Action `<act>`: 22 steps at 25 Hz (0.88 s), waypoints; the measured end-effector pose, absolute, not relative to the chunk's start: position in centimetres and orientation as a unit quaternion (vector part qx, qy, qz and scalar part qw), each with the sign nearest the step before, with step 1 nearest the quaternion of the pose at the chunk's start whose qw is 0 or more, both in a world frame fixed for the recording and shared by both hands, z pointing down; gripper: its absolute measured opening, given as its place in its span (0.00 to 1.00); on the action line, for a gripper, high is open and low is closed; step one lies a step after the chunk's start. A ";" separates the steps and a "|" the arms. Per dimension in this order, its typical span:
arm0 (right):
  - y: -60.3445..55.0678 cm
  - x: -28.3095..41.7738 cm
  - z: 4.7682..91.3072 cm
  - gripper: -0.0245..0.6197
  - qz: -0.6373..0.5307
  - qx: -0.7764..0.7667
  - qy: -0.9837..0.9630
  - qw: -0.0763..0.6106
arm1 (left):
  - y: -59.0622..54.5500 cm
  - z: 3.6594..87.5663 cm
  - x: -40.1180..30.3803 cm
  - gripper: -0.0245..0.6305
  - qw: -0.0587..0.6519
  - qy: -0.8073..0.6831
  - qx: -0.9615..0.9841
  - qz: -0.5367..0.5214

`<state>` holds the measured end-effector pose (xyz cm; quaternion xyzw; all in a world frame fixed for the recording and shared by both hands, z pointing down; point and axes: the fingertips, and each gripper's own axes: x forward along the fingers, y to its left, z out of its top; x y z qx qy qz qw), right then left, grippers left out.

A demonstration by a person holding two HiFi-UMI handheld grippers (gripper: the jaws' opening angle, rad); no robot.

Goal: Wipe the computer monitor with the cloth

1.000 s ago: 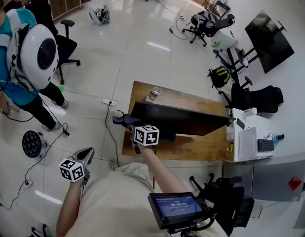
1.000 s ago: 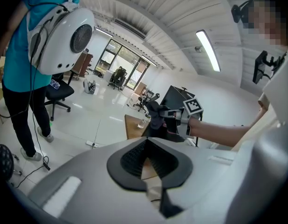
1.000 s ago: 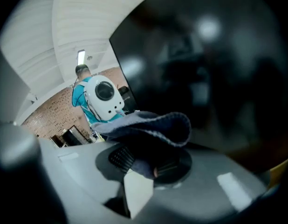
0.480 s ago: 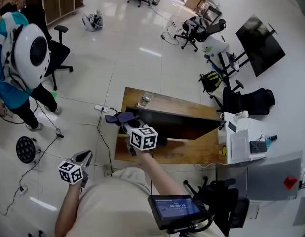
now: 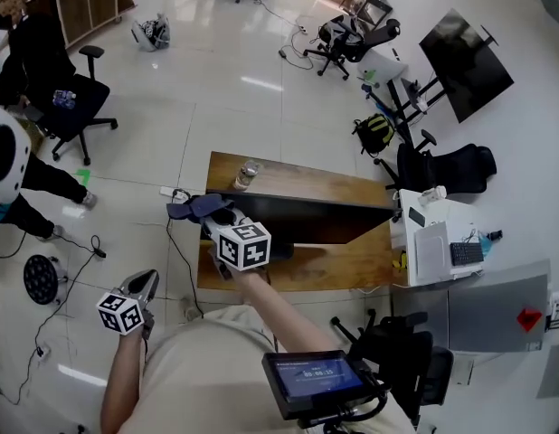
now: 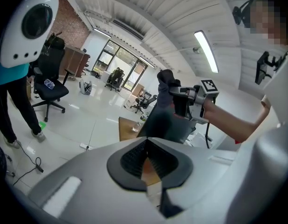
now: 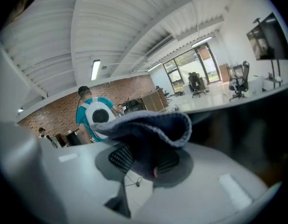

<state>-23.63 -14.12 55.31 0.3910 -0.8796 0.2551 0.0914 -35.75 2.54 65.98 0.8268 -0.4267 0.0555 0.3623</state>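
Crumpled blue-grey cloth (image 5: 191, 208) at left edge of upright black monitor (image 5: 325, 220)

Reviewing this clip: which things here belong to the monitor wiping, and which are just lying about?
In the job:
- cloth, gripped in the right claw
- monitor on the desk

Lying about:
- clear container on the desk
- backpack
- black office chair
- left claw, shut and empty

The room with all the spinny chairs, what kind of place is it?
Most likely a big open office or workshop room. You can tell from the rolling office chairs, the wooden desk with a computer monitor on it, and the big screen on a stand.
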 end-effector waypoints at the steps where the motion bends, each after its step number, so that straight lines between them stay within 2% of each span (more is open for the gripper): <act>1: -14.2 -23.7 55.2 0.19 0.254 0.389 -0.881 0.092 | 2.4 65.9 -35.6 0.03 0.362 -0.427 0.827 0.056; 22: -14.3 -21.4 53.2 0.19 0.247 0.357 -0.897 0.081 | -0.1 64.7 -31.0 0.03 0.361 -0.427 0.827 0.067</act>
